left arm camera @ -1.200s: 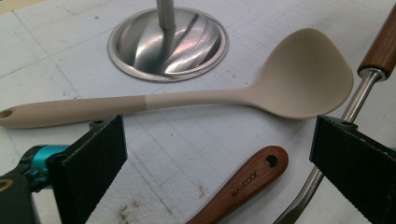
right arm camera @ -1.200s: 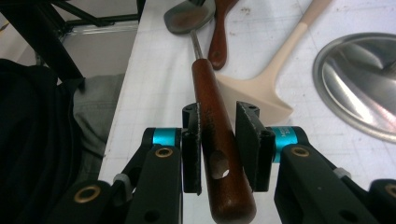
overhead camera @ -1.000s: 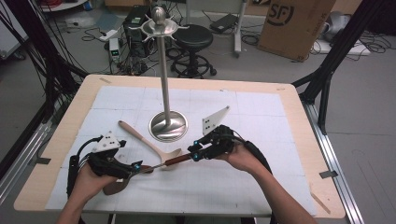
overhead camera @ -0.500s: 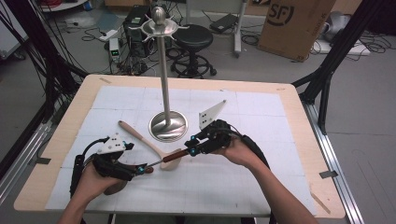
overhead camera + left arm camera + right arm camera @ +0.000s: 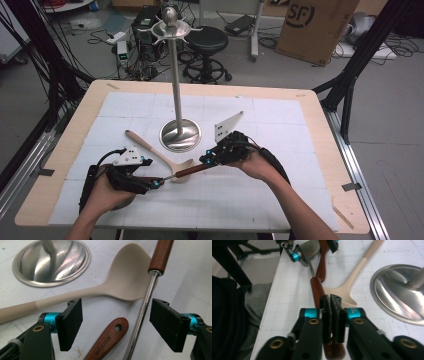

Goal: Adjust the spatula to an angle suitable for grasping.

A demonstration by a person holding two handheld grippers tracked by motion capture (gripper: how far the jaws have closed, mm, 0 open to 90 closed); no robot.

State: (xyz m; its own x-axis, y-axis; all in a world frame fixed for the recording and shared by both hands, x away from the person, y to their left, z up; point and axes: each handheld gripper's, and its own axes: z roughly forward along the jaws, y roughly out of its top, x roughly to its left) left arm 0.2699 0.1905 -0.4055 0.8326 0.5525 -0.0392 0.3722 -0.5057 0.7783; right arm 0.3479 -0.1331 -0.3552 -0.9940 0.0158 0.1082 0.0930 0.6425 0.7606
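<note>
Right gripper (image 5: 207,159) fingers clenched on the ladle's wooden handle (image 5: 319,291); left gripper (image 5: 117,321) fingers, just closing, still released around the metal shaft (image 5: 142,315), should centre before clamping.

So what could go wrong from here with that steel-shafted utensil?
1. The left gripper has just been closing its jaws around the thin steel shaft. The shaft sits off centre, near one pad and not yet pressed, so it may roll or slip out.
2. A second wooden handle lies just below those jaws and could get pinched along with it.
</note>
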